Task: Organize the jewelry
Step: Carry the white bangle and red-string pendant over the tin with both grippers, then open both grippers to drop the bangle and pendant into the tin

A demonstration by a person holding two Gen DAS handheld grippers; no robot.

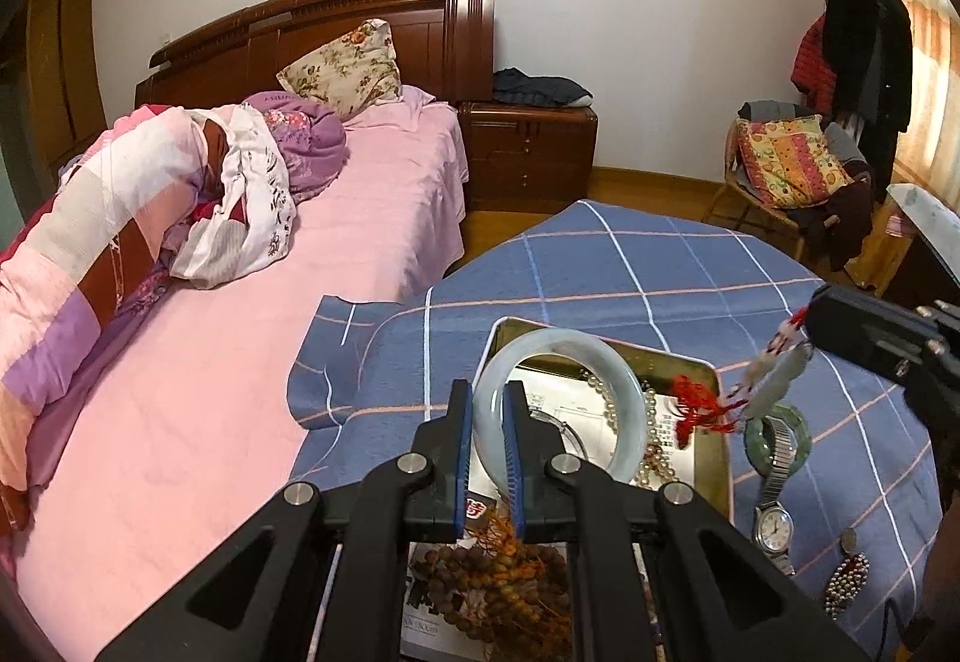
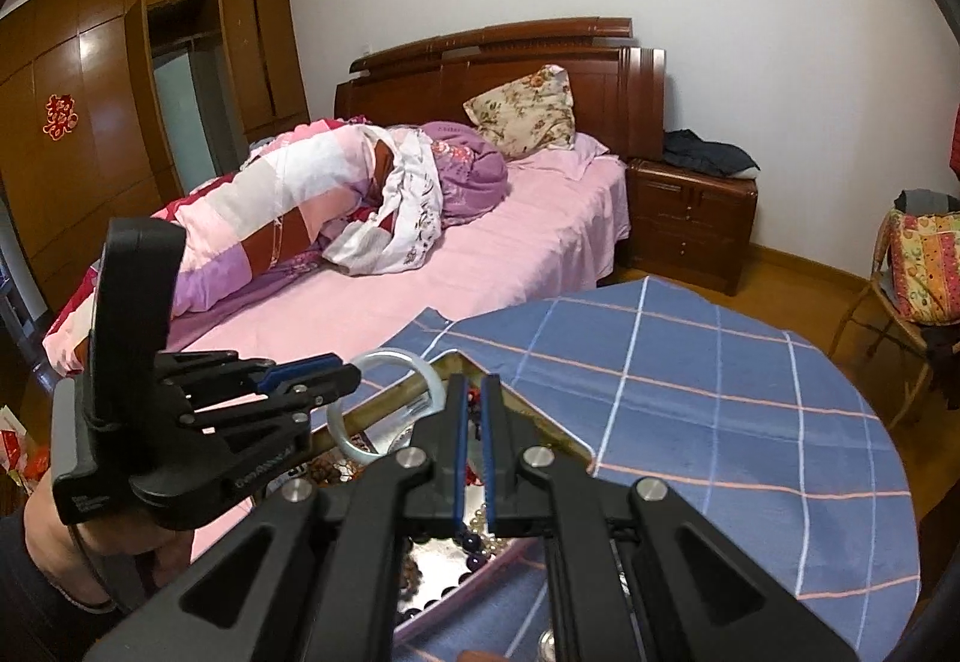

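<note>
My left gripper (image 1: 487,392) is shut on the rim of a pale jade bangle (image 1: 630,398) and holds it above a gold metal tray (image 1: 714,458). The tray holds a pearl necklace (image 1: 651,458) and brown prayer beads (image 1: 498,584). My right gripper (image 2: 473,392) is nearly shut on a jade pendant (image 1: 780,377) with a red tassel (image 1: 699,407), hanging over the tray's right edge. In the right wrist view the left gripper (image 2: 342,377) holds the bangle (image 2: 432,374) over the tray (image 2: 540,428).
A green bangle (image 1: 798,422), a wristwatch (image 1: 773,527) and a beaded bracelet (image 1: 846,581) lie on the blue checked tablecloth (image 1: 630,272) right of the tray. A pink bed (image 1: 360,242) is on the left, a nightstand (image 1: 528,152) and a chair (image 1: 780,182) behind.
</note>
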